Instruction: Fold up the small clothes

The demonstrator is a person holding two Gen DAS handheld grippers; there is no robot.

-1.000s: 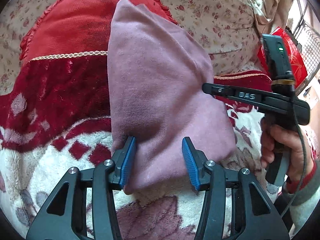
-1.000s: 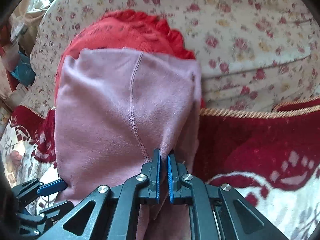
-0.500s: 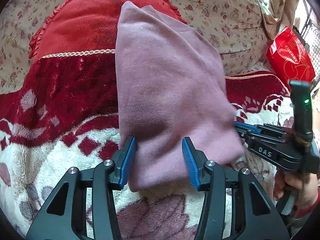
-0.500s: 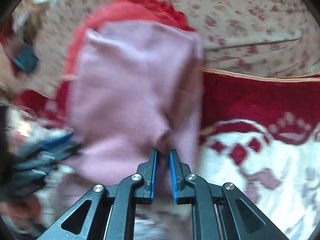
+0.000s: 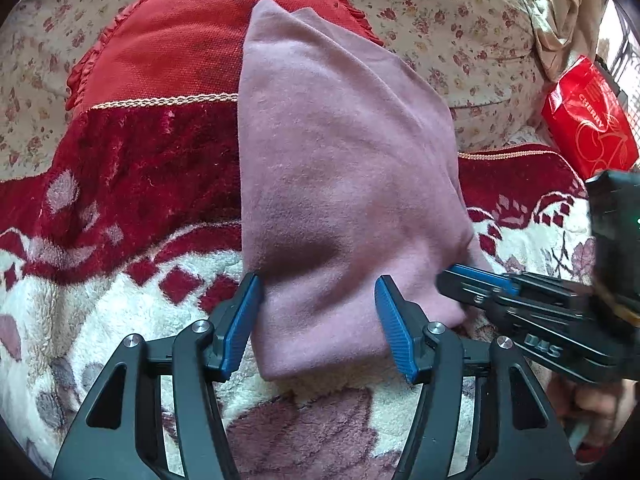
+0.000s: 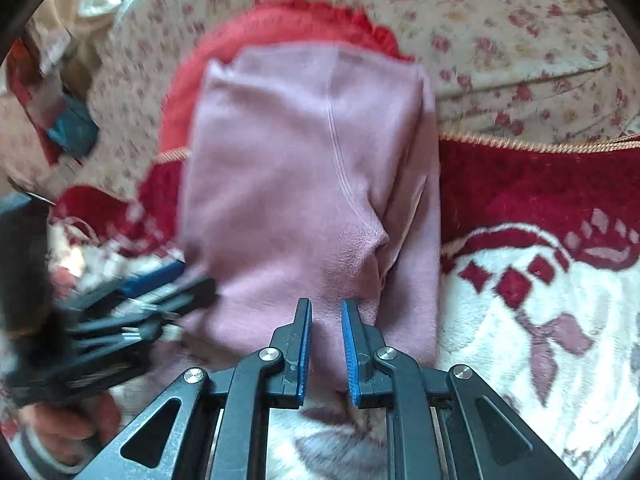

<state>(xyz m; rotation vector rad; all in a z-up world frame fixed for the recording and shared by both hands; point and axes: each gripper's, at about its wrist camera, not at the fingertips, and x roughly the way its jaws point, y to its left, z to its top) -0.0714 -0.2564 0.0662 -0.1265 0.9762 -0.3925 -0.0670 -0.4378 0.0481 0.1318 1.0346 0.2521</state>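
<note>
Cloth (image 5: 344, 184), pink and already folded into a long strip, lies on the blanket (image 5: 120, 312), its far end propped up on the red cushion (image 5: 192, 48) against the floral sofa back (image 6: 520, 40). My left hand-held gripper (image 5: 318, 320) stands spread wide, one pad at each side of the near end, grasping nothing. My right hand-held gripper (image 6: 325, 344) sits at the near right corner with its jaws a little apart; cloth lies between the pads, but I cannot tell whether they pinch it, and I judge it loose.

Trouble I can see from here: the right edge shows several stacked layers with a pucker just ahead of my right pads, so if I close there I may catch only the top layer and peel the fold open. Soft fleece on a plush blanket will drag instead of slide, which could bunch the near end. The far end rests on a slope, so any pull towards me may bring it slumping off the cushion and skew the strip. My two tools are close together at the near right, and a careless move could knock one into the other.
</note>
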